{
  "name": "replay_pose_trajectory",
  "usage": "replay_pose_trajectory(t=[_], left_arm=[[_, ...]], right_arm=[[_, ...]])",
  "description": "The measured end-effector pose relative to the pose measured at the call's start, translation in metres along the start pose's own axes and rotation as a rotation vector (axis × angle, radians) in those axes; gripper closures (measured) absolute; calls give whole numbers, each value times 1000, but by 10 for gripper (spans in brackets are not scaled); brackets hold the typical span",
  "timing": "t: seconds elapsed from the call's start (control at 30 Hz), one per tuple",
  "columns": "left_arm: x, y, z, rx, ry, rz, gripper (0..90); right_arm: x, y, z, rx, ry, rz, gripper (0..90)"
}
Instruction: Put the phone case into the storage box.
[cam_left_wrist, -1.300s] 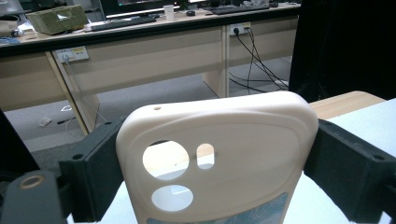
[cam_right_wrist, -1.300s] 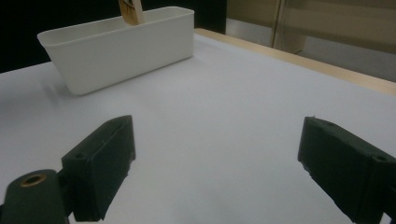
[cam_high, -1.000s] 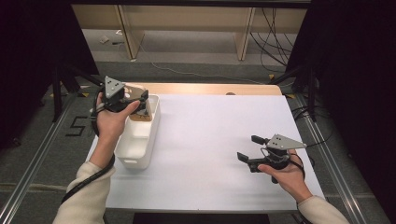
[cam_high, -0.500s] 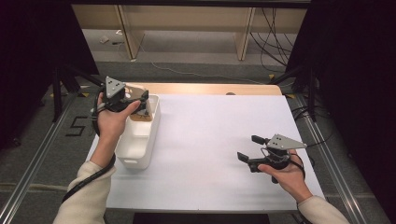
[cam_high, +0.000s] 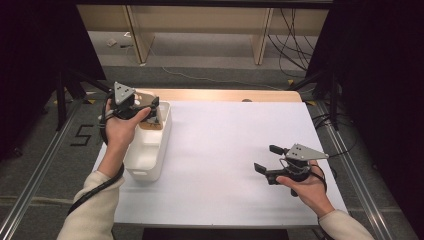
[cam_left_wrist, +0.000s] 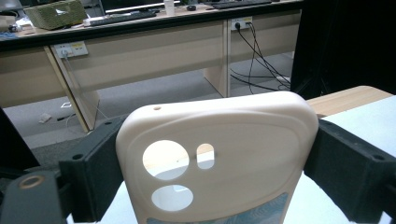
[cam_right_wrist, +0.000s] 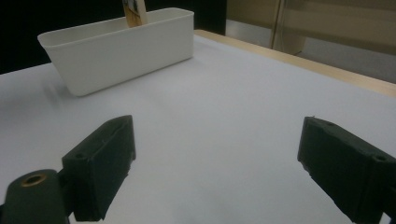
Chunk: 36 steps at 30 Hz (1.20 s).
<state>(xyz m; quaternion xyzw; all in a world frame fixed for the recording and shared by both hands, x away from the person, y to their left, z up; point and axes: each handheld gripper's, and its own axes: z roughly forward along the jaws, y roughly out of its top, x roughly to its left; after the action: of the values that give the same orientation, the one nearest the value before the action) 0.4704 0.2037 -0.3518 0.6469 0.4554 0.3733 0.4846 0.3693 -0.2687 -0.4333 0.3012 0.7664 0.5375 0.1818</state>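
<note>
phone case (cam_left_wrist: 219, 158) upright, camera holes uppermost

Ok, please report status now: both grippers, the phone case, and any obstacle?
Left gripper shut on phone case, above white bin. Right gripper open, empty, over table. Nothing in the way.

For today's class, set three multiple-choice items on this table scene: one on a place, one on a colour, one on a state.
1. Where is the phone case?
A. between the left gripper jaws, over the bin
B. flat on the table's middle
C. in the right gripper

2. What colour is the bin?
A. blue
B. white
C. black

3. How do the right gripper's jaws stand?
A. shut on a case
B. shut, empty
C. open, empty

Answers: 1 A, both black jaws flank the case; 2 B, its walls are white; 3 C, bare table shows between them.
</note>
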Motion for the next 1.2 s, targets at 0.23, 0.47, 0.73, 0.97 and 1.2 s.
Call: replay_pose_trajectory(t=[0.23,0.47,0.73,0.97,1.2], left_arm=[[1,-2,5,8,2,2,107],[2,-2,10,11,5,4,107],[3,-1,16,11,3,3,107],[5,1,19,12,6,-3,107],[8,1,23,15,11,-14,107]], right_arm=[[0,-1,0,1,2,-2,122],[-1,-1,-2,4,-1,4,122],[-1,-2,-2,-3,-1,7,125],[-1,-2,-2,-2,0,8,125],[-1,-2,-2,-1,-1,8,127]])
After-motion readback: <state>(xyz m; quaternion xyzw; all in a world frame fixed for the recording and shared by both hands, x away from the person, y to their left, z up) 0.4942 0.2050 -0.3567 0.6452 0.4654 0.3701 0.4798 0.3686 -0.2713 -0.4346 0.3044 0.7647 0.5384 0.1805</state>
